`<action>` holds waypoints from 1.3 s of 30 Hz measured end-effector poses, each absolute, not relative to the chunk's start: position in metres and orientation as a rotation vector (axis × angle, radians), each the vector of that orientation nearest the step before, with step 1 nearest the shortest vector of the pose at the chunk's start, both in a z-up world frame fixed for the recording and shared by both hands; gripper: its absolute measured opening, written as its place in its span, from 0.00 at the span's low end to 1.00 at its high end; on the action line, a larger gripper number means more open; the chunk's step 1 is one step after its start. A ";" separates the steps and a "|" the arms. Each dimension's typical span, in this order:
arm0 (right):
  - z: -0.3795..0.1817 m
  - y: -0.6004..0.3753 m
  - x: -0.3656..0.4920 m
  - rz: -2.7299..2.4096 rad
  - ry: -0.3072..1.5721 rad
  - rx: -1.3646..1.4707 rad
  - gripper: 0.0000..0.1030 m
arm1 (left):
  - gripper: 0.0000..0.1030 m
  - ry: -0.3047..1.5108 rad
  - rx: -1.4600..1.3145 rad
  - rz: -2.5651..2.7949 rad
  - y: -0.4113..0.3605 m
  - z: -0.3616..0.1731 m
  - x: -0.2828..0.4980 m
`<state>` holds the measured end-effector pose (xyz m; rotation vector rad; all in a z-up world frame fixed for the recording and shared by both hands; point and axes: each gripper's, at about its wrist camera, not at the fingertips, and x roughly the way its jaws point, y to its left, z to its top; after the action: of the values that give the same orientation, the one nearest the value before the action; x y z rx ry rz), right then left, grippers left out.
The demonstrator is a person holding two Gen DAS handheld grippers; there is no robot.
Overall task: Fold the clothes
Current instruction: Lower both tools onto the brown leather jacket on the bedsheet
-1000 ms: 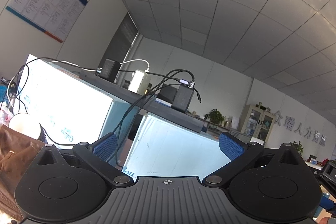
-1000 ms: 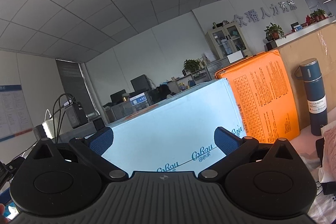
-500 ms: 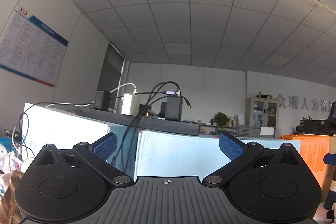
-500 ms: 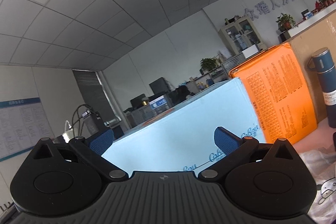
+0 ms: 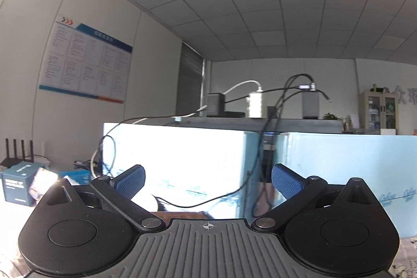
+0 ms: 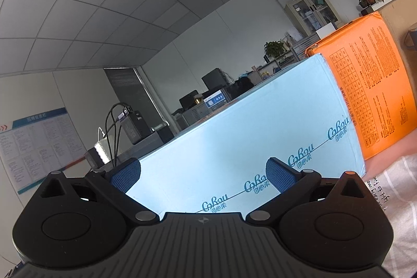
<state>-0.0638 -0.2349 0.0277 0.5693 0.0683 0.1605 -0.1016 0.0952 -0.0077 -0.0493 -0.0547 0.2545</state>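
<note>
My left gripper is open and empty, held up and pointing at the light blue boxes and the wall. My right gripper is open and empty, tilted, facing a light blue box. A white printed cloth lies at the right edge of the right wrist view, below and to the right of that gripper. A strip of patterned cloth shows at the lower right of the left wrist view. Most of the clothes are hidden below both cameras.
An orange box stands right of the blue box. Chargers and cables sit on a dark shelf over the boxes; one cable hangs down between my left fingers. A dark box and a router stand at the far left.
The left gripper has swung to the left, bringing the wall poster and dark box into view. The right gripper has tilted and dipped toward the cloth. Both stay open.
</note>
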 end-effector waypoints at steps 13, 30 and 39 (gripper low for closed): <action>-0.020 -0.137 -0.028 0.387 0.259 0.455 0.97 | 1.00 0.047 -0.632 0.289 0.274 -0.081 -0.101; -0.080 0.117 -0.036 0.694 0.458 -0.198 0.99 | 1.00 0.191 -0.878 0.263 0.308 -0.121 -0.091; -0.093 0.150 -0.004 0.530 0.515 -0.078 0.70 | 1.00 0.209 -0.902 0.241 0.311 -0.125 -0.088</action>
<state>-0.0042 0.1504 -0.0930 -0.0775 0.5145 0.5295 -0.0883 0.3111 -0.1249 -0.9023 0.2091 0.2406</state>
